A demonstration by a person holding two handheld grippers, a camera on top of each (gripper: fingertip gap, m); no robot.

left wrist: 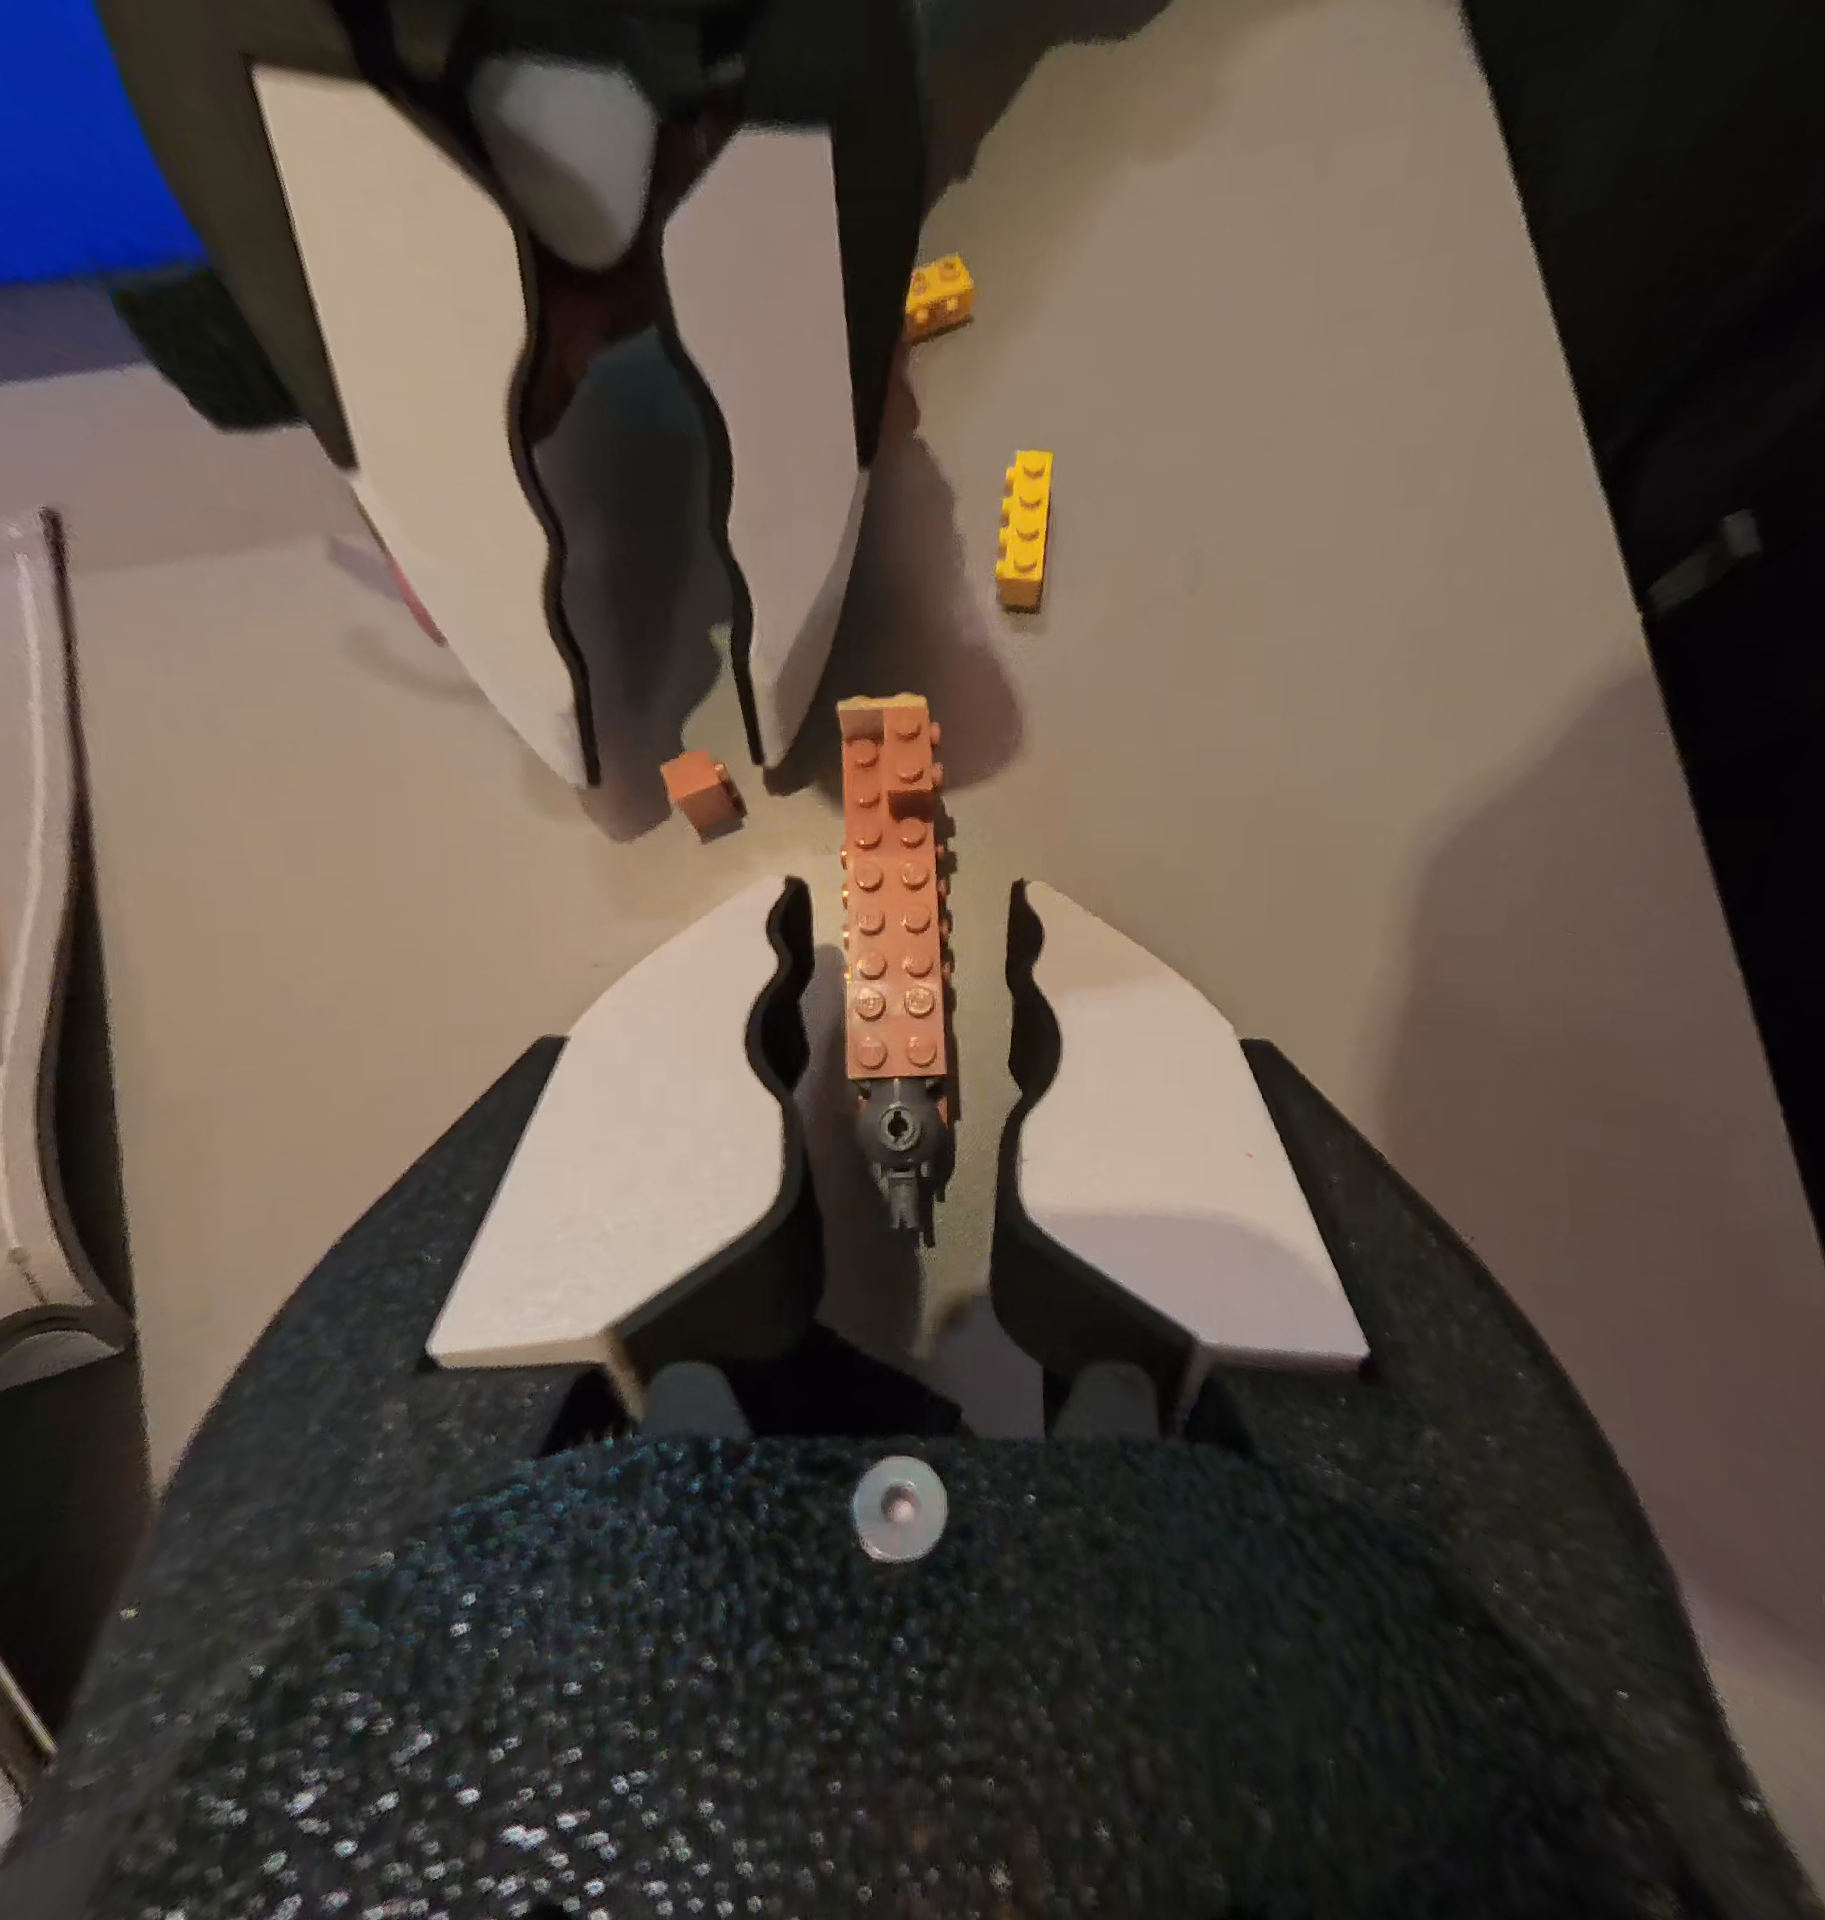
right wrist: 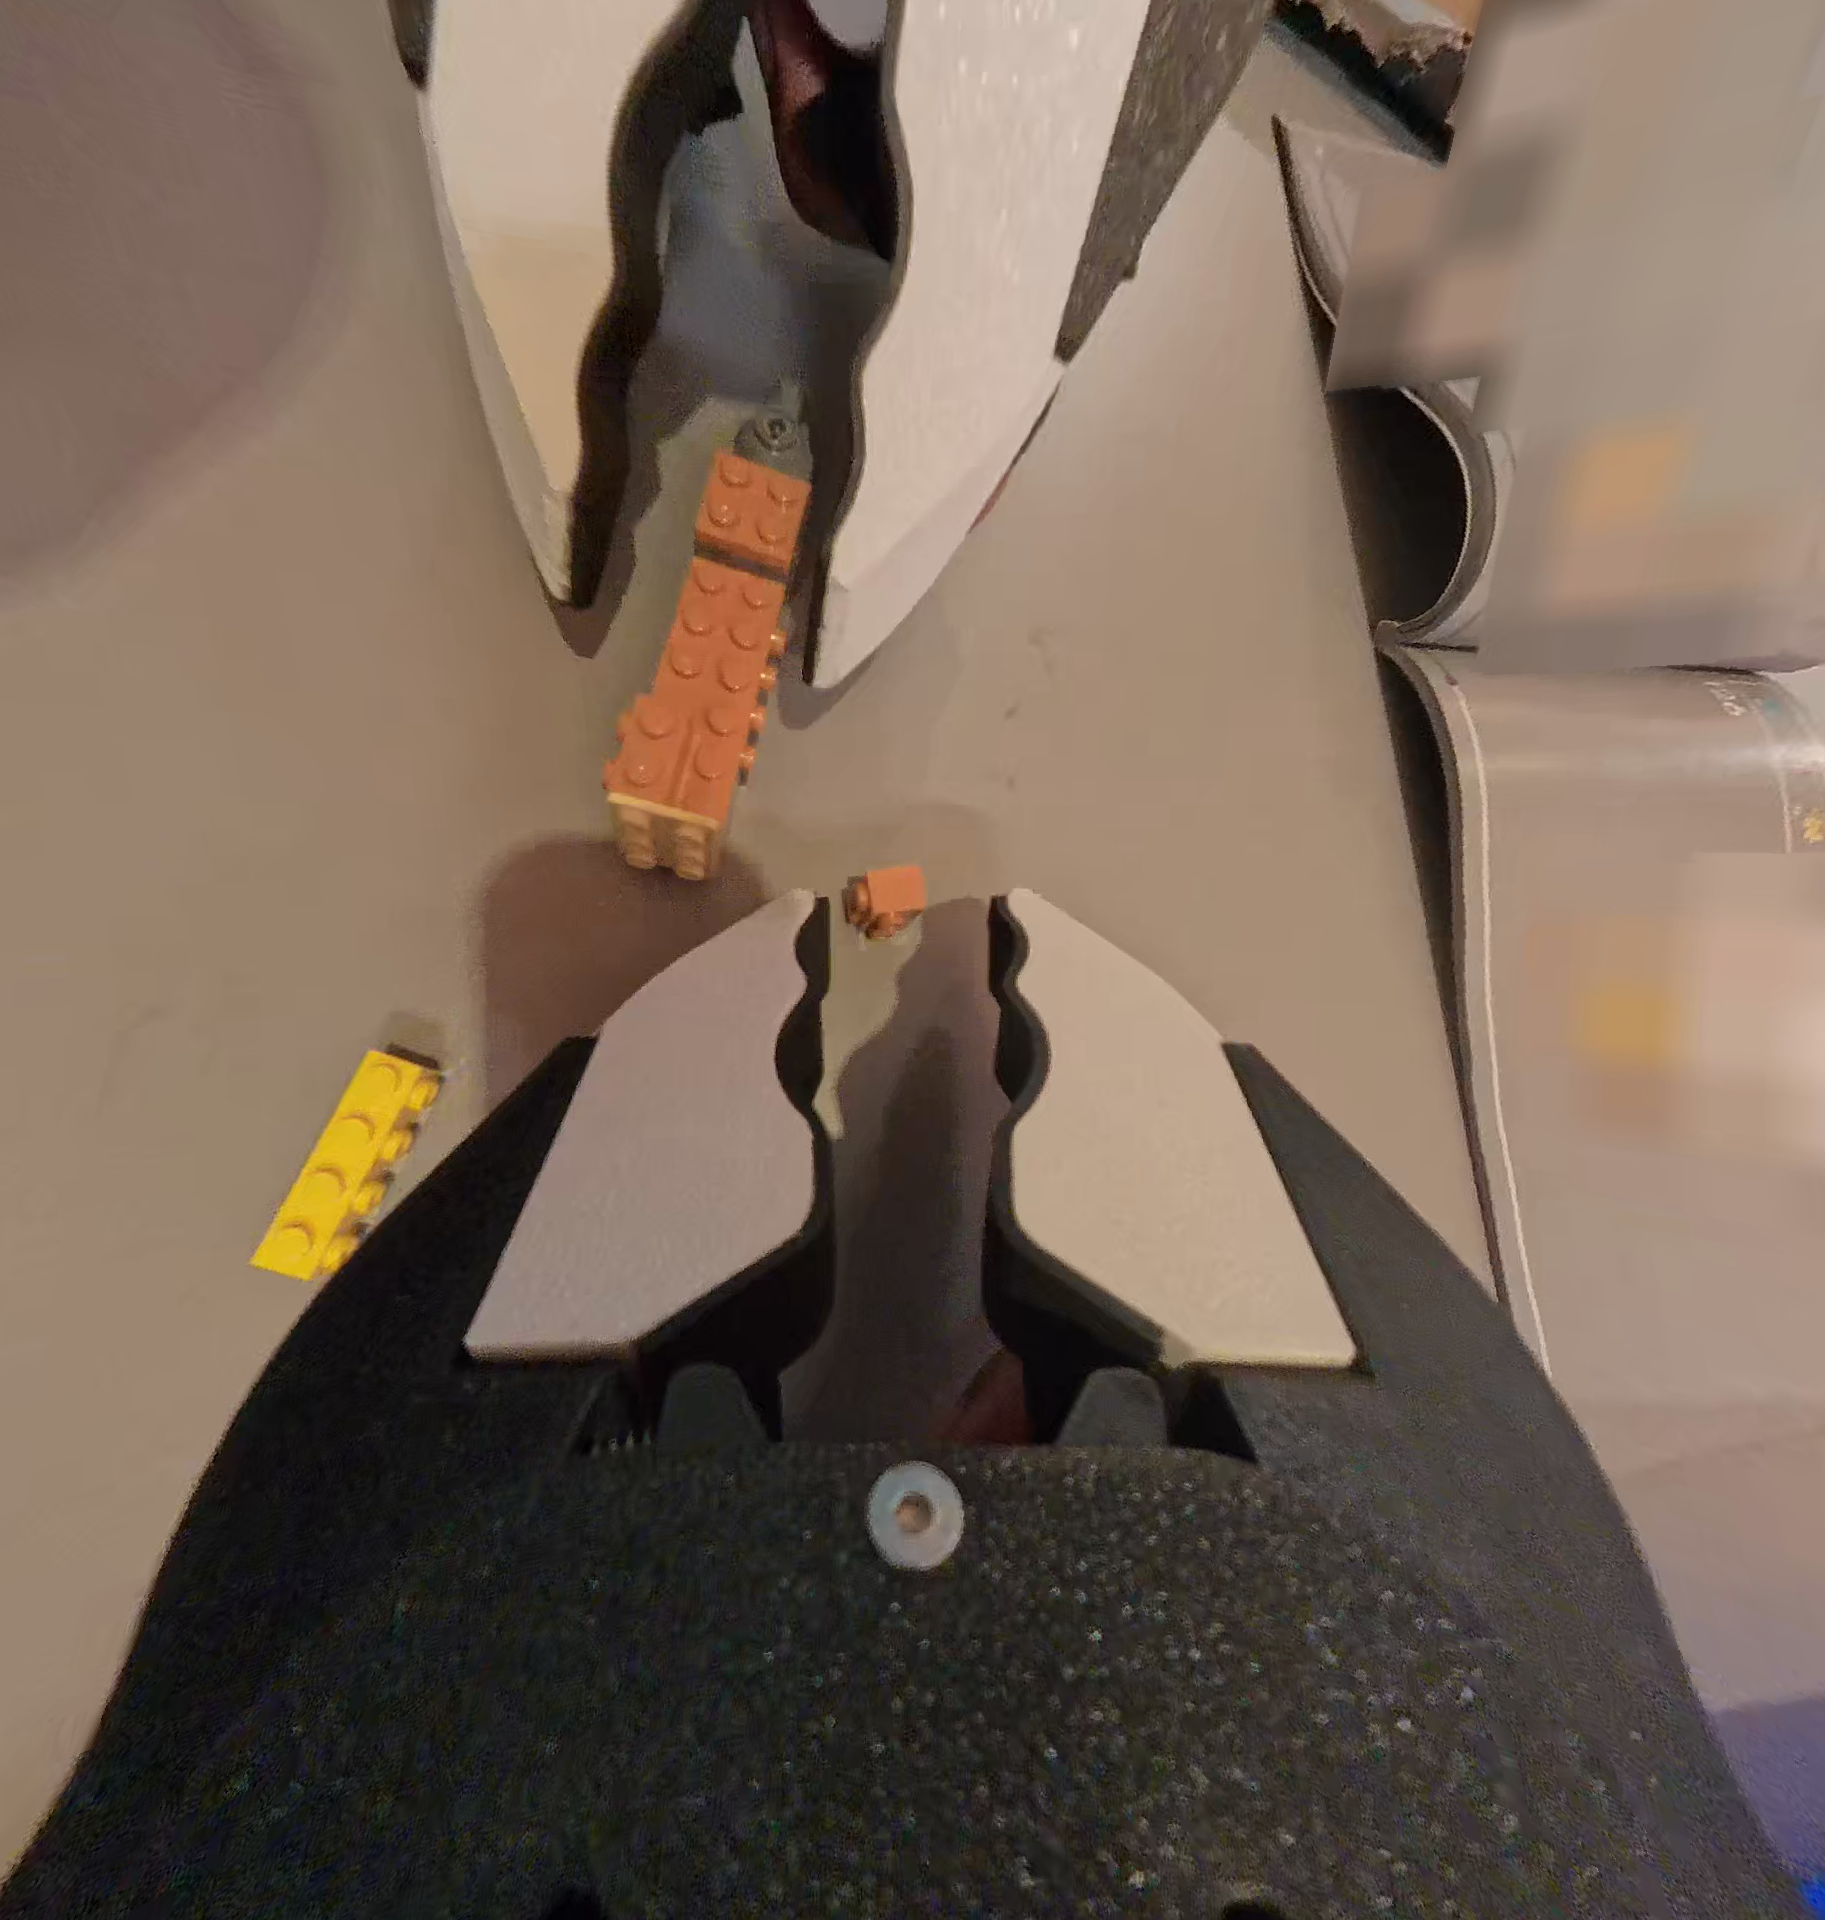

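A long brown brick assembly (left wrist: 892, 935) with a dark grey part (left wrist: 897, 1127) at its near end lies on the grey table (left wrist: 1251, 727), between the fingers of my left gripper (left wrist: 903, 894). There is a gap on each side of it, so the pads do not press it and the gripper is open. It also shows in the right wrist view (right wrist: 716, 665) between the left gripper's fingers (right wrist: 692, 639). My right gripper (right wrist: 905, 902) is open, with a small brown brick (right wrist: 887, 896) lying on the table just off its tips. The same small brick (left wrist: 702, 795) shows below the right gripper (left wrist: 676, 748).
A yellow four-stud brick (left wrist: 1027, 530) (right wrist: 352, 1164) lies on the table beside the right gripper. A second, shorter yellow brick (left wrist: 939, 296) lies farther off. A grey mat or folder with a dark edge (left wrist: 25, 935) (right wrist: 1459, 935) borders one side. A dark surface (left wrist: 1718, 416) borders the other. My right fingertips sit around 6 cm from my left ones.
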